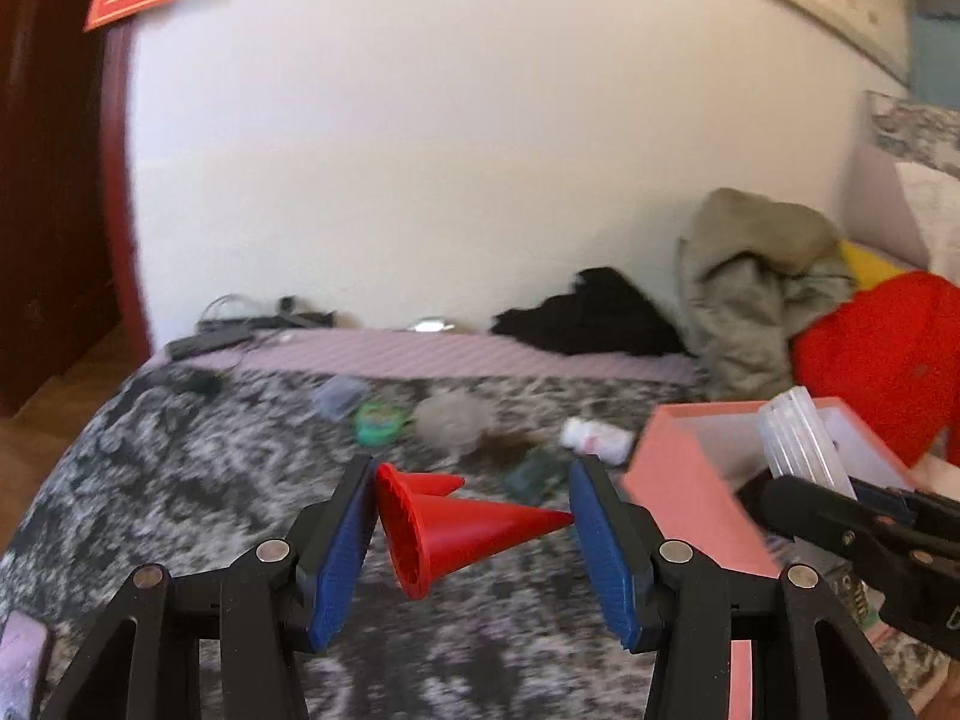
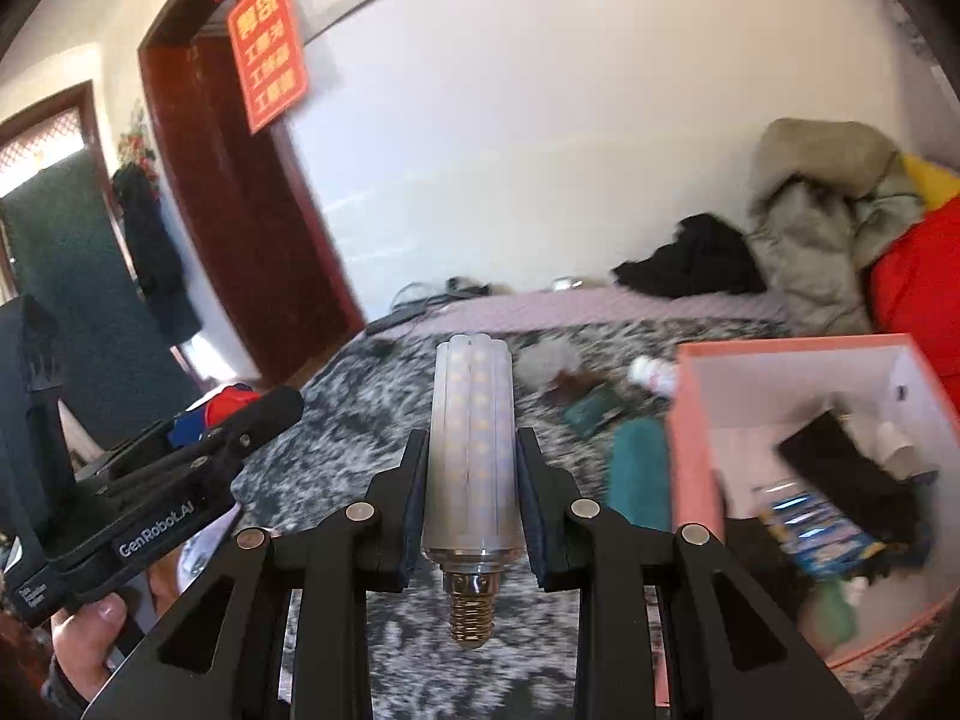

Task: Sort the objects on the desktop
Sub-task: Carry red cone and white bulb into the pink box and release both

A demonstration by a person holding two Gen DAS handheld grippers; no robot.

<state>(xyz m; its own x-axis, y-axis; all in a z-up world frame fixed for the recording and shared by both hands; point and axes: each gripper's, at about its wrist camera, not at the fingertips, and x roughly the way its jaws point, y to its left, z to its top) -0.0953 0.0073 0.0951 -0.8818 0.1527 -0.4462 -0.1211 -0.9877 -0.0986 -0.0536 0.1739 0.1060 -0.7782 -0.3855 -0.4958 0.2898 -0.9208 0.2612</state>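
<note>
My left gripper (image 1: 471, 516) holds a red cone-shaped funnel (image 1: 456, 525) sideways between its blue pads, base at the left pad, tip at the right pad. My right gripper (image 2: 471, 456) is shut on a white LED corn bulb (image 2: 471, 444), screw base toward the camera. A pink box (image 2: 804, 480) with a black item, a blue packet and a small bottle inside stands to the right; it also shows in the left wrist view (image 1: 690, 498). The right gripper with the bulb (image 1: 804, 444) hovers over that box.
The grey patterned blanket (image 1: 210, 480) carries a green tape roll (image 1: 378, 423), a white bottle (image 1: 594, 438), a clear ball (image 1: 450, 417) and a teal object (image 2: 639, 474). Clothes (image 1: 756, 288) pile at the back right. A dark door (image 2: 240, 192) stands at the left.
</note>
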